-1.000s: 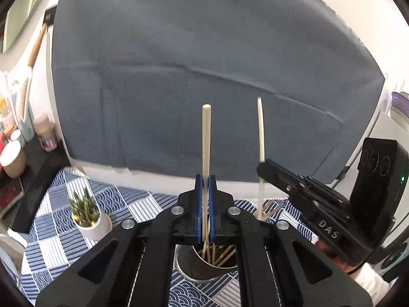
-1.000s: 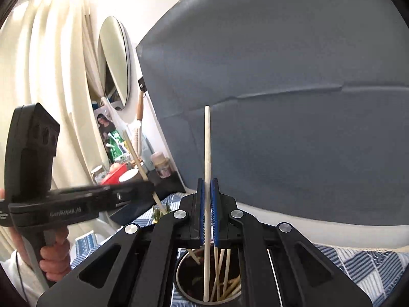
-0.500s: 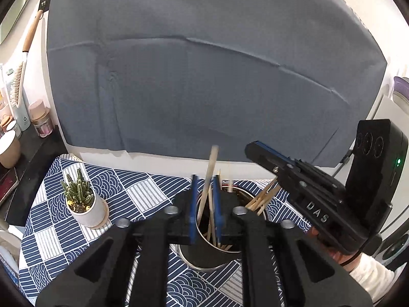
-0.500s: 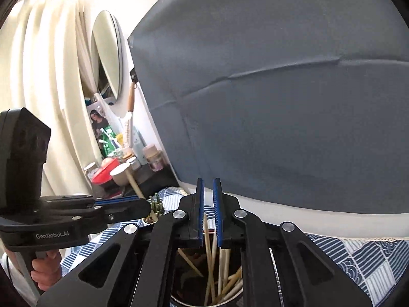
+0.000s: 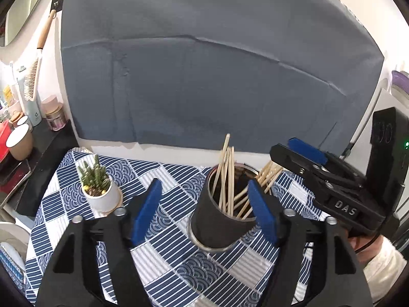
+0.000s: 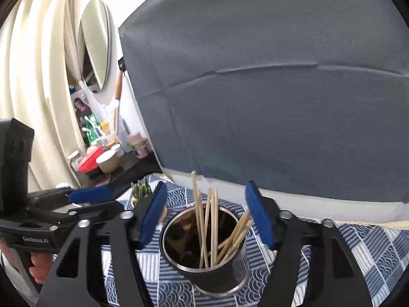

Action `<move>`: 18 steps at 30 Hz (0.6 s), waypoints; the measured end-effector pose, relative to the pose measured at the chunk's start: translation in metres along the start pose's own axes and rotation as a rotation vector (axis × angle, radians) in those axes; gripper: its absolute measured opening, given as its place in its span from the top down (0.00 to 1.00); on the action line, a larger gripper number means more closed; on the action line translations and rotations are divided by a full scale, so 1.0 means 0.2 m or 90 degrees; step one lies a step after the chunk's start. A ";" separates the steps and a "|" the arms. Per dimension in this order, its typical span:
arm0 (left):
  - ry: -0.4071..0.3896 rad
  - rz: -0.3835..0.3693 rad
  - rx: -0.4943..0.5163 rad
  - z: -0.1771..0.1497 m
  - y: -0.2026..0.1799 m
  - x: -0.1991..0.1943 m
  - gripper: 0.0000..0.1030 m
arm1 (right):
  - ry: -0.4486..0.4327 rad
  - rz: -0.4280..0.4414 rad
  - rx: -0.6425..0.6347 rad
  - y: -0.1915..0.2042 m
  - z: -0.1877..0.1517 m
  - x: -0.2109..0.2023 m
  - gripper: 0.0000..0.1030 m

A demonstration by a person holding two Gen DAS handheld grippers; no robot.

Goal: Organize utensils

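I am at the drop-off step: both the left gripper [image 5: 203, 209] and right gripper [image 6: 205, 213] have just been opening, fingers released with nothing pinched, the pale wooden chopsticks [image 6: 209, 227] standing loose in the dark steel-rimmed cylindrical cup [image 6: 204, 253] between them, so next I judge I should back away and look for more utensils.

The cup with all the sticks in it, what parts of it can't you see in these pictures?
- Bottom of the cup inside: dark in the right wrist view, so where the chopsticks end is unclear.
- Cup's base: cut by the frame edge there; in the left wrist view the left gripper frames it.
- How many chopsticks: they overlap in both views.
- Potted cactus: mostly hidden behind a jaw in the right wrist view.
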State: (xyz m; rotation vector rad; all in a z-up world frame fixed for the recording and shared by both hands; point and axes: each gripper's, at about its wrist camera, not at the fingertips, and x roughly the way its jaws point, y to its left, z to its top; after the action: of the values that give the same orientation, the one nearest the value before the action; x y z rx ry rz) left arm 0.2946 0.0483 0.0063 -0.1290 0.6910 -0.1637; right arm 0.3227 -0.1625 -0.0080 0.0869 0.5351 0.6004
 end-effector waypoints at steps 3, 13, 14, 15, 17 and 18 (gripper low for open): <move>0.001 0.009 0.003 -0.04 0.01 -0.05 0.12 | 0.003 -0.015 -0.002 0.04 -0.04 -0.05 0.26; 0.035 0.025 -0.016 -0.17 0.08 -0.20 0.06 | 0.031 -0.068 0.002 0.18 -0.15 -0.21 0.15; 0.037 0.023 -0.016 -0.19 0.08 -0.22 0.06 | 0.034 -0.076 0.002 0.19 -0.17 -0.23 0.14; 0.041 0.020 -0.014 -0.20 0.08 -0.23 0.06 | 0.035 -0.079 0.002 0.20 -0.18 -0.25 0.14; 0.046 0.022 -0.008 -0.23 0.08 -0.27 0.06 | 0.035 -0.088 0.005 0.23 -0.21 -0.30 0.13; 0.045 0.024 -0.007 -0.25 0.08 -0.29 0.06 | 0.036 -0.091 0.008 0.24 -0.22 -0.31 0.13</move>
State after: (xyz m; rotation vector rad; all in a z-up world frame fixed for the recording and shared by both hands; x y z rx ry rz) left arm 0.2208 0.0719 0.0022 -0.1207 0.7650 -0.1296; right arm 0.2321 -0.1616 -0.0068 0.0435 0.5941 0.4607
